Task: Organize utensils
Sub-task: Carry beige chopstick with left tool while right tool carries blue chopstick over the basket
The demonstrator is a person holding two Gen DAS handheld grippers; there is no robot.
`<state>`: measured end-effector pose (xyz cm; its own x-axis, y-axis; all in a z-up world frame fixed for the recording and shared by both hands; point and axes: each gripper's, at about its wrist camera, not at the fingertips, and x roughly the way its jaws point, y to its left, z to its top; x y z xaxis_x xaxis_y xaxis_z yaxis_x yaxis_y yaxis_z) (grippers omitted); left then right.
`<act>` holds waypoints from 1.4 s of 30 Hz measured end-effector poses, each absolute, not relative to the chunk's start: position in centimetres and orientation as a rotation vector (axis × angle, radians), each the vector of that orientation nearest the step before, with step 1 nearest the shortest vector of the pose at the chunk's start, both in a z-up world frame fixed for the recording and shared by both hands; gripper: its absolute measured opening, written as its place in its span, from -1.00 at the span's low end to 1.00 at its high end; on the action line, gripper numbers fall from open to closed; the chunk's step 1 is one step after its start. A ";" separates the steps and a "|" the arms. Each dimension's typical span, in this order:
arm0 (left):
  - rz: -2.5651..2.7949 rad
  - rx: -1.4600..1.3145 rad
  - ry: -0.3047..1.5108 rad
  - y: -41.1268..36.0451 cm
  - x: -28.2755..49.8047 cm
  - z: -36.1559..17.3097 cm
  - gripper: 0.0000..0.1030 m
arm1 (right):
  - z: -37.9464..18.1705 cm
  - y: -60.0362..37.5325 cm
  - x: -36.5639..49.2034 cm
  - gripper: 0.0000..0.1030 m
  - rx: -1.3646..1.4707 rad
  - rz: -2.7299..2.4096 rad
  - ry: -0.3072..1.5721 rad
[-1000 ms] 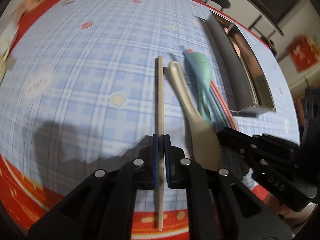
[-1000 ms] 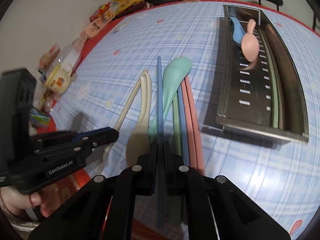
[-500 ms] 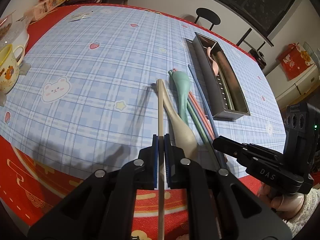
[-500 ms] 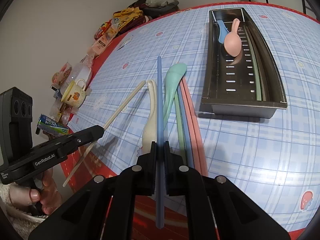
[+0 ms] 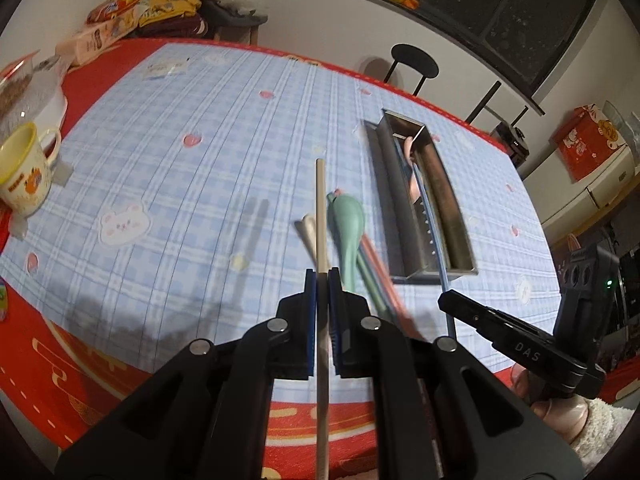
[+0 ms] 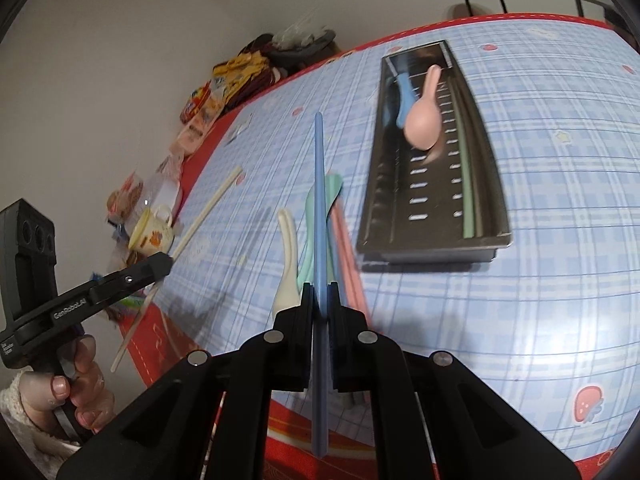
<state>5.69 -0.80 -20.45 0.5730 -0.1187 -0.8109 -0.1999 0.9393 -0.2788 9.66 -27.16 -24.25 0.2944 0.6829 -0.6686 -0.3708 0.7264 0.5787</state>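
Note:
My left gripper [image 5: 321, 280] is shut on a beige chopstick [image 5: 320, 208] and holds it above the table. My right gripper [image 6: 320, 292] is shut on a blue chopstick [image 6: 319, 184], also lifted. On the cloth below lie a green spoon [image 5: 347, 224], a beige spoon [image 6: 287, 256], and pink and green chopsticks [image 6: 347, 252]. The metal utensil tray [image 6: 432, 246] holds a pink spoon [image 6: 424, 116], a blue spoon [image 6: 403, 92] and a green chopstick [image 6: 469, 184]. The right gripper [image 5: 516, 344] shows in the left wrist view, the left gripper [image 6: 100, 292] in the right wrist view.
A yellow-rimmed mug [image 5: 22, 176] and a clear container [image 5: 28, 92] stand at the table's left edge. Snack packets [image 5: 136, 4] are piled at the far left corner. A black stool [image 5: 414, 62] stands beyond the table.
Both grippers have lifted higher and drawn back with their chopsticks. The spoons and other chopsticks stay on the cloth.

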 end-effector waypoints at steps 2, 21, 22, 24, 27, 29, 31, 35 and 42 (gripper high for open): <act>0.034 -0.348 0.964 -1.3 6.4 -19.8 -0.81 | -24.1 -27.8 10.1 -0.86 0.366 0.701 1.054; -0.242 -0.379 1.039 -8.8 21.6 -22.2 -0.81 | -23.8 -30.3 17.7 -0.86 0.401 0.459 1.081; -0.247 -0.408 1.049 -9.0 22.5 -22.7 -0.81 | -24.0 -30.2 18.2 -0.86 0.398 0.451 1.088; -0.254 -0.476 1.065 -9.1 24.2 -23.7 -0.81 | -24.2 -29.8 19.3 -0.86 0.385 0.433 1.100; -0.257 -0.526 1.075 -9.2 25.8 -24.5 -0.81 | -24.4 -29.1 20.6 -0.86 0.358 0.416 1.108; -0.261 -0.556 1.083 -9.4 26.9 -25.2 -0.81 | -24.7 -28.9 21.4 -0.86 0.341 0.401 1.118; -0.259 -0.575 1.091 -9.4 27.7 -25.7 -0.81 | -25.1 -28.7 22.1 -0.86 0.337 0.387 1.134; -0.251 -0.609 1.110 -9.3 28.7 -26.6 -0.81 | -25.5 -28.4 22.9 -0.86 0.325 0.377 1.153; -0.274 -0.632 1.129 -9.5 29.4 -27.4 -0.81 | -25.6 -27.8 23.2 -0.84 0.284 0.365 1.162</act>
